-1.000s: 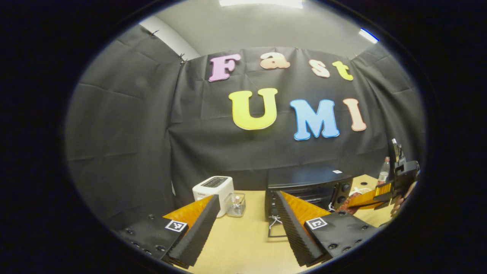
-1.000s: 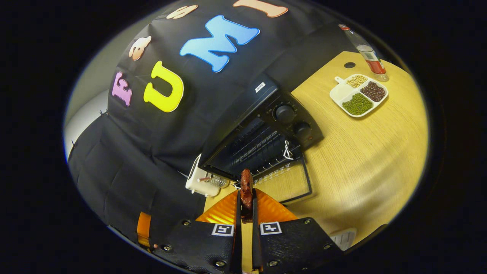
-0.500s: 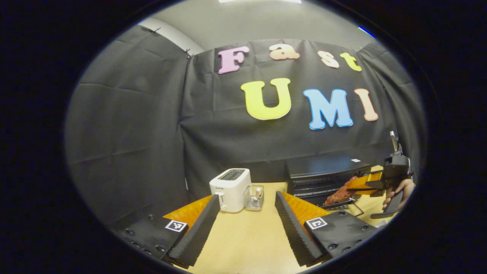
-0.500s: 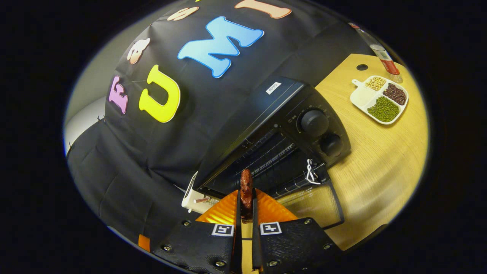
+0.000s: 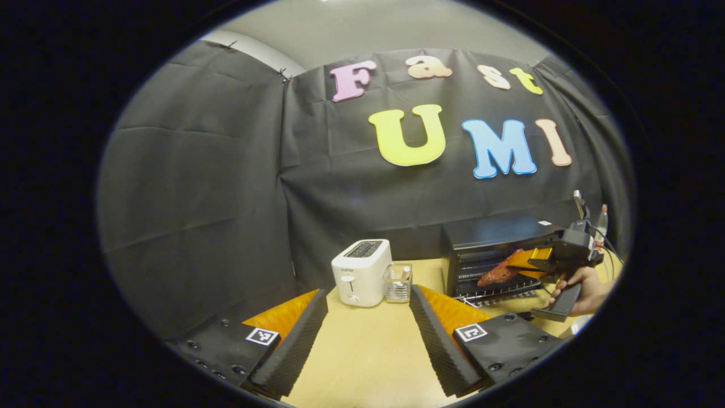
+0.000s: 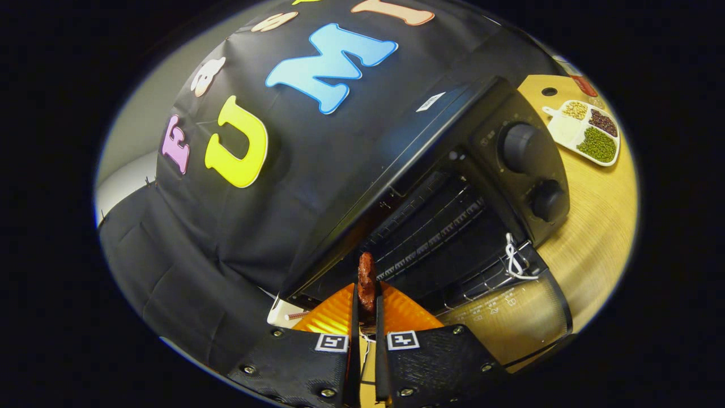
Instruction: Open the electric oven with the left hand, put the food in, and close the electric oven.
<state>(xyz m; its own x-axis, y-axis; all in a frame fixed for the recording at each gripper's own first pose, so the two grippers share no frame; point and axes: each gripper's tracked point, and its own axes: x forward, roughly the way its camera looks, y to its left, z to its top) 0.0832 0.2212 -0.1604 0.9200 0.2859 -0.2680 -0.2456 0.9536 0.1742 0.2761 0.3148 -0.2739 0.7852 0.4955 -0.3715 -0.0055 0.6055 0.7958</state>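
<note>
- Counting from the left of the left gripper view: one white toaster (image 5: 361, 271), one clear holder (image 5: 397, 281) just beside it, one black electric oven (image 5: 498, 255) and one hand (image 5: 583, 283) gripping the far tool's handle, all on or over the worktop (image 5: 368, 351).
- The left tool (image 5: 367, 331) sat low over the worktop with its two fingers spread wide and nothing between them.
- The right tool (image 6: 363, 317) was closed on one piece of reddish-brown food (image 6: 366, 281), both fingers pressing it, its tip at the mouth of the oven above the lowered door (image 6: 510, 320).
- The oven carried two knobs (image 6: 521, 148), one wire rack (image 6: 447, 226) and one white tie (image 6: 512, 262) at the door's corner.
- At the far right stood one divided tray (image 6: 583, 133) with three sorts of beans in its compartments, and one bottle (image 6: 583, 86) beyond it.
- Against half a second before, the oven loomed larger in the right gripper view and the food had come nearer its opening; in the left gripper view the toaster and oven had slid leftward.
- One small white sticker (image 6: 430, 102) lay on the oven's top; its writing and the toaster's mark were too small to read.
</note>
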